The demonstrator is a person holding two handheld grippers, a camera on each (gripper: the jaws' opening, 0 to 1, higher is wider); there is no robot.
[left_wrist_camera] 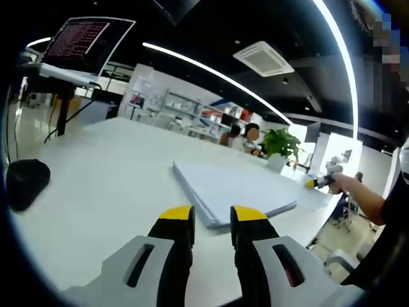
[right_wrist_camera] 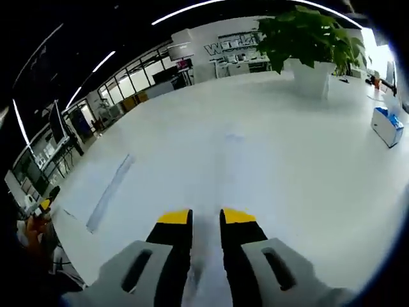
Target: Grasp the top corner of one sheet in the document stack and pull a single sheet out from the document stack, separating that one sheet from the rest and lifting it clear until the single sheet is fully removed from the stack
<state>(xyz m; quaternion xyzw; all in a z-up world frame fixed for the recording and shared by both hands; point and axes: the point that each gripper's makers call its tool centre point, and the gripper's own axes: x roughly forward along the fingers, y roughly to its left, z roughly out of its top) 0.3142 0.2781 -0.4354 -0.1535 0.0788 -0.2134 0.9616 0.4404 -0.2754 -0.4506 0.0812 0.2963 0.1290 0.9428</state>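
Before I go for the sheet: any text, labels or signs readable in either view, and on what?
Monitor screen: lines of text, too small to read.
Sign on the far wall: large letters, starting perhaps "W", too blurred to read.
Document stack: no print visible.
Blue-and-white box: no legible label.

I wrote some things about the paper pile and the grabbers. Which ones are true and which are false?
1. The document stack lies flat on the white table. True.
2. The left gripper is holding a sheet. False: its jaws are apart with nothing between them, just short of the stack's near corner.
3. A potted plant stands on the table ahead of the right gripper. True.
4. A black object sits on top of the stack. False: it rests on the table, away from the stack.
5. A laptop screen shows on a stand. True.
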